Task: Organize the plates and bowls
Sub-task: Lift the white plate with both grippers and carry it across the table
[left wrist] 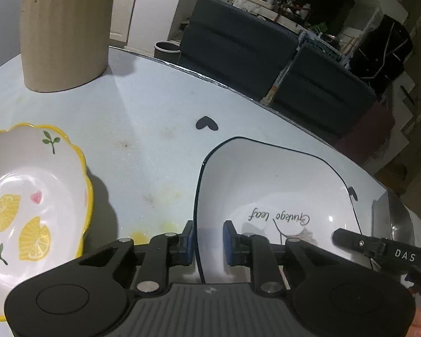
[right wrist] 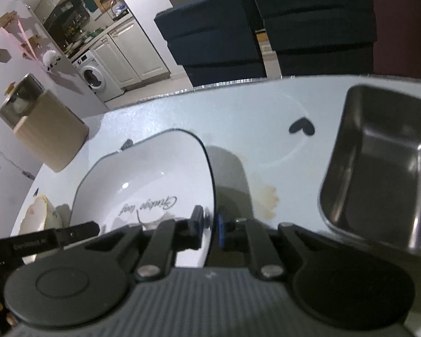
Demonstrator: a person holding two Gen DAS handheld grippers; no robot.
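The white bowl (left wrist: 272,193) sits on the pale surface (left wrist: 154,129), between the lemon bowl (left wrist: 28,196) on one side and a steel tray (right wrist: 384,168) on the other. It looks like glazed ceramic: stiff, fairly heavy for its size, slick under rubber pads, and likely to chip or crack if it knocks the tray or drops. The thin black-lined rim is the only place to take hold, one pad inside the wall and one outside, and a hold on opposite sides would keep it from tipping. The left tongs (left wrist: 208,245) straddle the rim on the bowl's left side, the left pad outside the wall and the right pad inside; a narrow gap shows between the pads and the wall, so I judge them nearly closed but not yet pressing. The right tongs (right wrist: 209,231) straddle the rim on the opposite side, next to the tray, and stand almost shut with the wall pinched between the pads, so they appear to have hold of the bowl. In each wrist view the other tool's finger reaches in over the far side of the bowl. The bowl seems tilted slightly in the right wrist view, though whether it has left the surface cannot be told. A beige canister (left wrist: 64,33) stands well apart at the back.
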